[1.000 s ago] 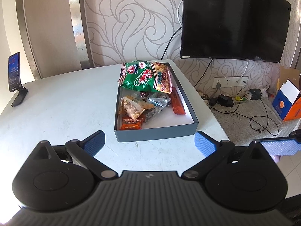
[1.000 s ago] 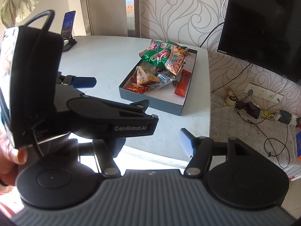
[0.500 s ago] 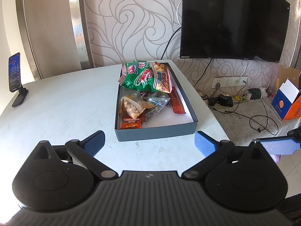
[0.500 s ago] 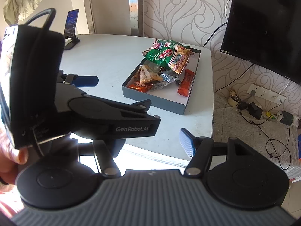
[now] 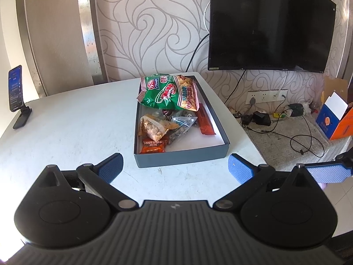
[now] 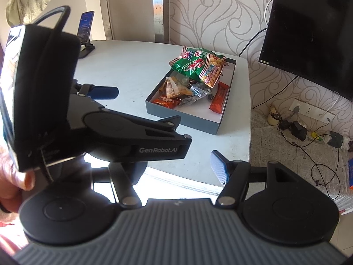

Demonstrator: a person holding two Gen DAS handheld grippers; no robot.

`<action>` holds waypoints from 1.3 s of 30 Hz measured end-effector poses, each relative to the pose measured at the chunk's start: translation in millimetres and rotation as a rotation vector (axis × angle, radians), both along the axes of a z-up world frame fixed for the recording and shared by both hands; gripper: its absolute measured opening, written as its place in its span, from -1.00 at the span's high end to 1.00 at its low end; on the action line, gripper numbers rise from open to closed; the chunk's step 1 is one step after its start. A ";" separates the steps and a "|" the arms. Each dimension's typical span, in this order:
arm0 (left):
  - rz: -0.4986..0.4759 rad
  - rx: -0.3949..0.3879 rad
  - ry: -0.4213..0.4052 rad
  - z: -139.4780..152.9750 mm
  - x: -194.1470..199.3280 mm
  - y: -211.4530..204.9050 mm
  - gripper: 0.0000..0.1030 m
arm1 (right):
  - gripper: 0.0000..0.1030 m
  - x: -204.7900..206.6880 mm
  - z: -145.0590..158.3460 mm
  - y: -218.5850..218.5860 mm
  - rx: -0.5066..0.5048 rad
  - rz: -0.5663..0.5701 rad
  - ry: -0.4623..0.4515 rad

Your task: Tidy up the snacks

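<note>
Left wrist view: snacks piled in grey box on table; green cracker bag atop box's far end. Left gripper jaws wide, empty, short of box's near wall. Right gripper spread, empty. Advice: approach bag from above, pinch edge, avoid crushing.

left black two-finger gripper with blue ribbed pads at frame bottom, jaws spread wide, nothing between, right black gripper with blue pads likewise wide apart, empty, its left finger hidden behind left unit, thumb lower left
</note>
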State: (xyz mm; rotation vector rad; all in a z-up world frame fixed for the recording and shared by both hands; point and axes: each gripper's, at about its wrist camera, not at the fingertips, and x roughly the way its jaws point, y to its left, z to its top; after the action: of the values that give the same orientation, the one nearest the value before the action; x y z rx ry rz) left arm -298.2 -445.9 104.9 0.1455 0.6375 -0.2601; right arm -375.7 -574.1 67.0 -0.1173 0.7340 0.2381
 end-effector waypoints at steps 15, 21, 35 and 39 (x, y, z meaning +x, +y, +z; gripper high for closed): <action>0.002 -0.001 0.002 1.4 -1.3 0.3 -0.99 | -0.27 -1.6 0.5 1.8 -0.001 0.000 -0.001; -0.001 -0.001 0.003 2.3 -1.6 0.0 -0.99 | -0.27 -2.3 0.7 2.1 -0.001 0.001 -0.001; 0.001 0.000 0.006 2.6 1.9 -1.6 -0.99 | -0.27 -3.8 1.2 2.9 0.000 0.001 -0.002; -0.005 -0.001 -0.013 2.4 1.3 -2.3 -0.98 | -0.27 -3.0 0.9 1.6 0.001 0.001 -0.002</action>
State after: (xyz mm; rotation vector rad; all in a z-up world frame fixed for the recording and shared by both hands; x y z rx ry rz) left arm -296.9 -448.1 107.4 0.1472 0.6245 -0.2645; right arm -378.7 -572.5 67.9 -0.1170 0.7318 0.2396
